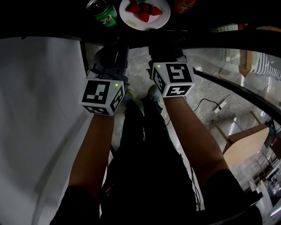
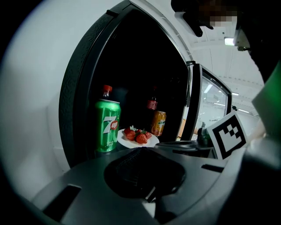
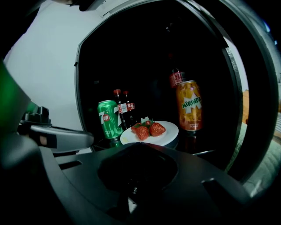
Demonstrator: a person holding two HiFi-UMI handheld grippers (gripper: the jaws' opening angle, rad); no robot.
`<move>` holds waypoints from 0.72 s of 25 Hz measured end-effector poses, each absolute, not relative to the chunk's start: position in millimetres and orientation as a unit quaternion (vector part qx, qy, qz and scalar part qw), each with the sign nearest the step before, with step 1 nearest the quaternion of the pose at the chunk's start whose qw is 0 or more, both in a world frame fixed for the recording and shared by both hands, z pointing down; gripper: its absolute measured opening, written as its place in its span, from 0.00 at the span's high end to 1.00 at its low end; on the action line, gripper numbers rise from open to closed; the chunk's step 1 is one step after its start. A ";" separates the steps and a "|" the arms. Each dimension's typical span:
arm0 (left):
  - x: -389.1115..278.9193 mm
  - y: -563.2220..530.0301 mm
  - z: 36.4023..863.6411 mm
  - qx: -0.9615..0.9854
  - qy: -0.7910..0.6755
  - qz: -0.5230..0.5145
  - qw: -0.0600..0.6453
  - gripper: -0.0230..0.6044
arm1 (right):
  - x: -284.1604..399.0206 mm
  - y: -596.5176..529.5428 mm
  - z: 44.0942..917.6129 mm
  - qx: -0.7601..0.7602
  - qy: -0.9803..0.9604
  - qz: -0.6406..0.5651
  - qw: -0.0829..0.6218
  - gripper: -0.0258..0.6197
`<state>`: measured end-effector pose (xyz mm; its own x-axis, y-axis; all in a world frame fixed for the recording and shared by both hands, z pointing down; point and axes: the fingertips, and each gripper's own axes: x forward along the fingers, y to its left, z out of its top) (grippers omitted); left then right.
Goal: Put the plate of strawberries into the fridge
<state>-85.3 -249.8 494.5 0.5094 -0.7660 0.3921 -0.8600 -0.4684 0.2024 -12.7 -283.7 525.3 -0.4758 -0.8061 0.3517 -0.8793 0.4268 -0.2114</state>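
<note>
The white plate of strawberries (image 1: 145,12) stands on a dark shelf inside the open fridge, between a green 7up can (image 1: 102,11) and an orange can (image 1: 184,5). It appears again in the left gripper view as the plate (image 2: 137,138) and in the right gripper view as the plate (image 3: 151,132), with nothing touching it. My left gripper (image 2: 140,149) and right gripper (image 3: 139,145) are held side by side just outside the fridge opening, pulled back from the plate. Both look shut and empty. Their marker cubes, left (image 1: 102,96) and right (image 1: 173,79), sit below the shelf.
Cola bottles (image 3: 122,107) stand behind the 7up can (image 3: 109,118), and a Mirinda can (image 3: 189,105) with a bottle behind it is right of the plate. The fridge door (image 2: 193,101) hangs open at the right. A wooden stool (image 1: 246,140) and a power strip (image 1: 219,105) are on the floor.
</note>
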 end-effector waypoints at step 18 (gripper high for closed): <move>-87.0 -251.1 490.1 0.846 -0.486 0.125 0.182 0.99 | -5.1 -285.6 519.0 0.503 -0.841 0.174 0.100 0.95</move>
